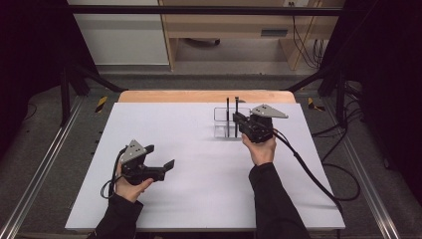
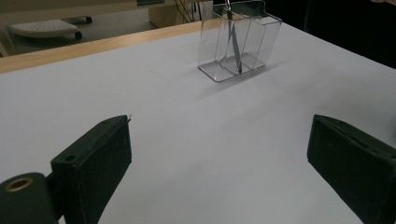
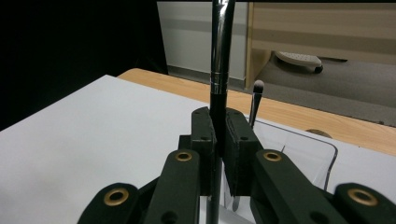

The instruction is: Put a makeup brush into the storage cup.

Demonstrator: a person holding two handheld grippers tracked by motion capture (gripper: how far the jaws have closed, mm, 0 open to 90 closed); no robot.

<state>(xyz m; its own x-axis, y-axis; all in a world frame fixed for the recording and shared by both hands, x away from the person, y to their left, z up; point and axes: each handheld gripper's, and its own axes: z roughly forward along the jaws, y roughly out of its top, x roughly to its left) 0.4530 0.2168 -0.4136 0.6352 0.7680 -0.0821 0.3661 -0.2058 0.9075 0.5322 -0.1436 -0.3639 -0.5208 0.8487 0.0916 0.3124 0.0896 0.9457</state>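
The high view looks forward and down from above my side of the table (image 1: 199,199), taking in the whole white top and the floor beyond. My left gripper view sits low, just behind my open left gripper (image 2: 219,163), and looks across the top to the clear holder (image 2: 238,42) well off. My right gripper view rides close behind my right gripper (image 3: 218,149), clamped on a brush (image 3: 219,70), the holder (image 3: 303,149) just beyond. All three share the holder (image 1: 225,122) and tabletop.

A lab: black frame (image 1: 199,10) round a white table (image 1: 199,189), loose cables (image 1: 343,149) on the grey floor, hazard tape (image 1: 101,103).
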